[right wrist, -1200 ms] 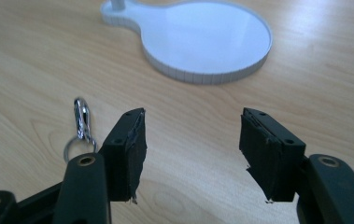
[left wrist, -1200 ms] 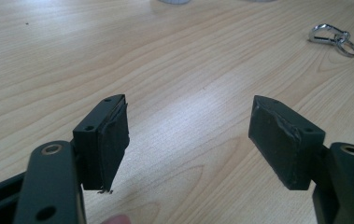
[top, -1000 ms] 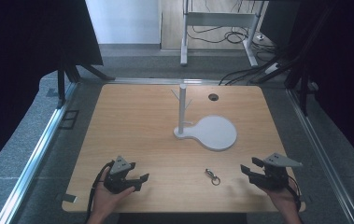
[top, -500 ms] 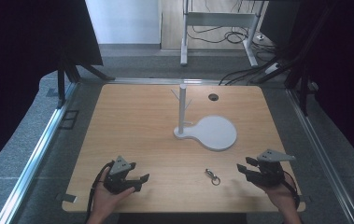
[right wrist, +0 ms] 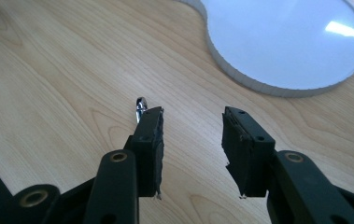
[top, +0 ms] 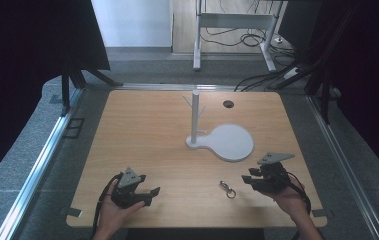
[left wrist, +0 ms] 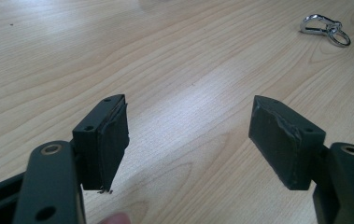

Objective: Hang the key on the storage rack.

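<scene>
wooden table (top: 152,130) w/ a white stand (top: 195,117) near its middle: upright post w/ thin side pegs, on a flat white base (top: 229,142) that widens into a round disc to the right of the post. small dark hole (top: 228,104) in the tabletop beyond the disc.

metal clip (top: 227,189), a snap hook w/ a ring, lies flat on the wood on the near side of the stand base, well apart from it. too small in the high view to make out detail; in the left gripper view it's clearer, at the top right corner.

left gripper (top: 147,195) is held by a hand (top: 112,212) near the front edge, left of the clip & well apart from it. jaws wide apart, nothing between, just bare wood. a fingertip (left wrist: 116,218) is cut off at the bottom of the left gripper view.

right gripper (top: 247,180) is held by the other hand (top: 289,200), just right of the clip, near side of the disc. jaws apart, narrower gap than the left, nothing between. in the right gripper view the clip is mostly hidden behind one jaw, only its tip pokes out; can't tell if it touches the jaw. disc is cut off at the top of that view.
</scene>
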The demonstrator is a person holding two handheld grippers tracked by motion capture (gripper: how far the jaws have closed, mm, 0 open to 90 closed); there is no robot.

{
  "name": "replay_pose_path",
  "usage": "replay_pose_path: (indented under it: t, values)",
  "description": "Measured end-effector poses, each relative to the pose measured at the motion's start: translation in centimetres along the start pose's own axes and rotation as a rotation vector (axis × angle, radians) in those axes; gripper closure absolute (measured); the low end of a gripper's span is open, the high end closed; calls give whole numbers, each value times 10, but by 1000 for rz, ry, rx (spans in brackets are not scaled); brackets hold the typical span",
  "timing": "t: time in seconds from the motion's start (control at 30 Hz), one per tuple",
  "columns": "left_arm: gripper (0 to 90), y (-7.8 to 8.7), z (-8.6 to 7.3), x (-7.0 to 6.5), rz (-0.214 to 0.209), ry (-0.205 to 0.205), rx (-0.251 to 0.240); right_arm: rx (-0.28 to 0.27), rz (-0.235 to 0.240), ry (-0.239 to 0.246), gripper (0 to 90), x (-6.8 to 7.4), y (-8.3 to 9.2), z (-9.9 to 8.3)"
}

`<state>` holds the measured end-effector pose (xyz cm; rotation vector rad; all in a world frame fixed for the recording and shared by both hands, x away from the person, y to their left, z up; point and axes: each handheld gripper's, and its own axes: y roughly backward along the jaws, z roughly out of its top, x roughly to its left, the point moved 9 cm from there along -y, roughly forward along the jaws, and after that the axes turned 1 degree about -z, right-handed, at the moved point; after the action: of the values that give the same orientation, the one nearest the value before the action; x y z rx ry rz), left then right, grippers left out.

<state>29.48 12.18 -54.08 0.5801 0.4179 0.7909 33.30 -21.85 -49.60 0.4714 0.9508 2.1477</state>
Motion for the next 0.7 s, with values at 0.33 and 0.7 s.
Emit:
replay_pose_path:
  t: [0.33, 0.7]
  values:
    - [290, 3, 0, 4, 3, 3, -4, 106, 30, 48, 624, 15, -14, 6]
    - [290, -1, -2, -1, -6, -8, 14, 198, 59, 78, 641, 28, -34, 3]
